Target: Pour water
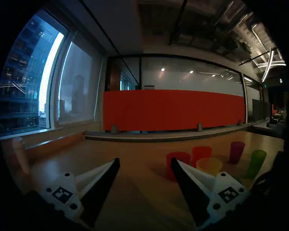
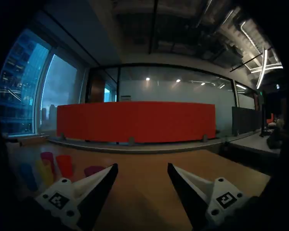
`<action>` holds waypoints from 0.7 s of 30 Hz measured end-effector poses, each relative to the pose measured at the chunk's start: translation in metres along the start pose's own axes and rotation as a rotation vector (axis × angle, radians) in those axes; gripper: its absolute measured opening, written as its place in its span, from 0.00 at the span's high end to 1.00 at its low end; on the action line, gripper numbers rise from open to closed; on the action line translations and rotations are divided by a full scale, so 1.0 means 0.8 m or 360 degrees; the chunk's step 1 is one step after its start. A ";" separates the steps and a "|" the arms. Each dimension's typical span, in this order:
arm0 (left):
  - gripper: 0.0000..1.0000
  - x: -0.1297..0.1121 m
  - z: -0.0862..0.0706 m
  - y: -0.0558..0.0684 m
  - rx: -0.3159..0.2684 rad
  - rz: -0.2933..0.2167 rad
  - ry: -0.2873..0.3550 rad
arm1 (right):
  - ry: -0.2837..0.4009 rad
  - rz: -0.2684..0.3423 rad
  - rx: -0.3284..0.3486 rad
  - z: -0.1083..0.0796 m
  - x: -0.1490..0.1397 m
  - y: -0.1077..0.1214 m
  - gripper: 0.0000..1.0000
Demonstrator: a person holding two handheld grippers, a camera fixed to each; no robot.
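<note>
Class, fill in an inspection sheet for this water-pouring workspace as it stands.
Surface: light wooden table, dimly lit.
Job's things: red plastic cup, orange-red plastic cup, yellow plastic cup, purple plastic cup, green plastic cup, clustered upright.
Clutter: pale upright cylinder by the window, unidentifiable.
Grippers: left tongs open, empty; right tongs open, empty.
Cables: nothing seen.
Surroundings: red partition panel, large windows.

The office is dim. Tall windows [image 1: 29, 88] on the left look out on blue-lit towers. A long red partition [image 1: 171, 109] runs along the far edge of the wooden table [image 1: 144, 154], with a glass wall [image 1: 183, 73] above it. Strip lights [image 1: 269, 64] glow under the dark, exposed ceiling [image 1: 206, 23].
</note>
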State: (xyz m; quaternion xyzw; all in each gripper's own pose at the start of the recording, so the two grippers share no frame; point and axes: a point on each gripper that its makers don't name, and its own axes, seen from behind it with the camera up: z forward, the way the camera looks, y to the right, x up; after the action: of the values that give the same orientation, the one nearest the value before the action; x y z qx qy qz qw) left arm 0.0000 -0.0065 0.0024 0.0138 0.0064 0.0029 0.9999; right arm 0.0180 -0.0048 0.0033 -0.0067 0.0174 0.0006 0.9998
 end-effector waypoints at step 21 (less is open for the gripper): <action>0.01 0.000 0.000 0.000 0.0000 0.0000 0.0000 | -0.0047 0.0005 -0.0011 0.000 -0.023 0.010 0.01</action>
State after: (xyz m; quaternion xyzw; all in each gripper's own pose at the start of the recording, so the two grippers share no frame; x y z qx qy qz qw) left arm 0.0002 -0.0068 0.0024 0.0138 0.0065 0.0029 0.9999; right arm -0.0007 0.0034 0.0037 -0.0101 0.0028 0.0024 0.9999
